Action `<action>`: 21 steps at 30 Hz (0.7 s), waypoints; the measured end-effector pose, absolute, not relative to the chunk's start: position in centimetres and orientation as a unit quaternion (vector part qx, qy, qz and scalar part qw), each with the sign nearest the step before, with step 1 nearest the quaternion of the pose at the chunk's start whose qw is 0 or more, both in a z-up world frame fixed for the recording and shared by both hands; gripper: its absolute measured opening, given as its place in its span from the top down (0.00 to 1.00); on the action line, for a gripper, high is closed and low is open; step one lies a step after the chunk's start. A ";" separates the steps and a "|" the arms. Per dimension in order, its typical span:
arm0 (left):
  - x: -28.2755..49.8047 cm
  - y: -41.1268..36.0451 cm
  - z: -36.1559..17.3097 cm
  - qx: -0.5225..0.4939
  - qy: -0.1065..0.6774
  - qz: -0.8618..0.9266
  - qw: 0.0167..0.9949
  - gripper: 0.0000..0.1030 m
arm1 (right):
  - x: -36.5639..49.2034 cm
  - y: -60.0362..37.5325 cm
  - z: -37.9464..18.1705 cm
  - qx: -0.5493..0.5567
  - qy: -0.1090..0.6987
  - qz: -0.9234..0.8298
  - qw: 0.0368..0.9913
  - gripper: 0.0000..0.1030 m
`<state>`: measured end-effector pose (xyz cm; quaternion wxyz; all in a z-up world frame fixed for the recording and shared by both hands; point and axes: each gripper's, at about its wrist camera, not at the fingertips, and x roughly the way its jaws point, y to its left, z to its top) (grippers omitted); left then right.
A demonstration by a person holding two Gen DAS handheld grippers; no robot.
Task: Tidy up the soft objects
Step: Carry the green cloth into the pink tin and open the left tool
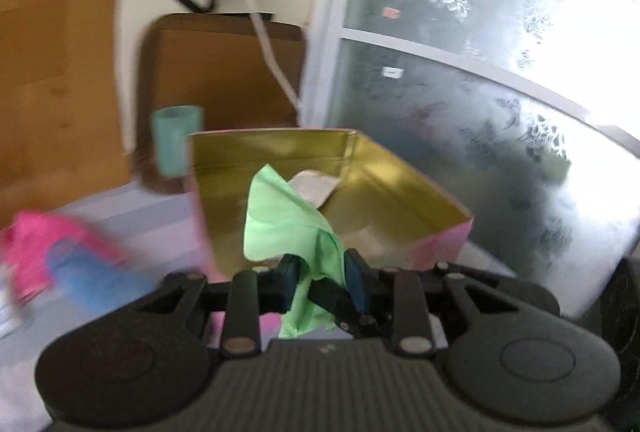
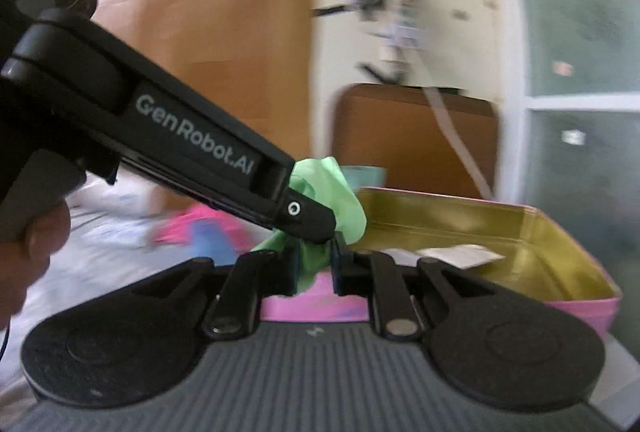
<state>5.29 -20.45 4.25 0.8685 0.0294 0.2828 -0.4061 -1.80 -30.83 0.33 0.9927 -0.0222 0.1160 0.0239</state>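
Note:
A light green cloth (image 1: 280,216) hangs bunched above the near edge of a pink box (image 1: 440,244) with a gold inside. My left gripper (image 1: 320,272) is shut on the cloth's lower part, and one black finger of my right gripper (image 1: 332,302) reaches in from below. In the right wrist view, my right gripper (image 2: 316,266) is shut on the same green cloth (image 2: 340,199). My left gripper (image 2: 316,228) comes in from the upper left and pinches the cloth just above. The pink box (image 2: 560,232) lies behind and to the right, holding a white paper (image 2: 460,252).
A white paper (image 1: 312,183) lies in the box. A teal cup (image 1: 176,139) stands behind the box's left corner. Pink and blue cloths (image 1: 60,264) lie on the table at left. A brown board (image 1: 224,71) leans at the wall, by a frosted window (image 1: 480,71). A hand (image 2: 32,244) holds the left gripper.

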 end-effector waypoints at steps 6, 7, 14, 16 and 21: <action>7.7 -28.8 3.0 0.048 0.290 -0.397 0.870 0.42 | 1.6 -37.0 -0.6 -0.006 0.140 -0.082 0.987 0.77; 7.9 -29.9 2.5 0.062 0.285 -0.381 0.877 0.35 | 2.5 -37.8 -1.1 -0.012 0.157 -0.107 0.982 0.73; 8.5 -30.2 0.9 0.068 0.289 -0.328 0.897 0.22 | 0.8 -38.7 -2.1 0.000 0.162 -0.135 0.978 0.42; 8.1 -28.8 1.4 0.056 0.285 -0.334 0.897 0.22 | 0.0 -38.0 -1.9 0.007 0.149 -0.125 0.981 0.42; 6.3 -23.4 2.3 0.034 0.254 -0.335 0.907 0.22 | -2.1 -34.8 -1.4 0.005 0.103 -0.091 0.991 0.42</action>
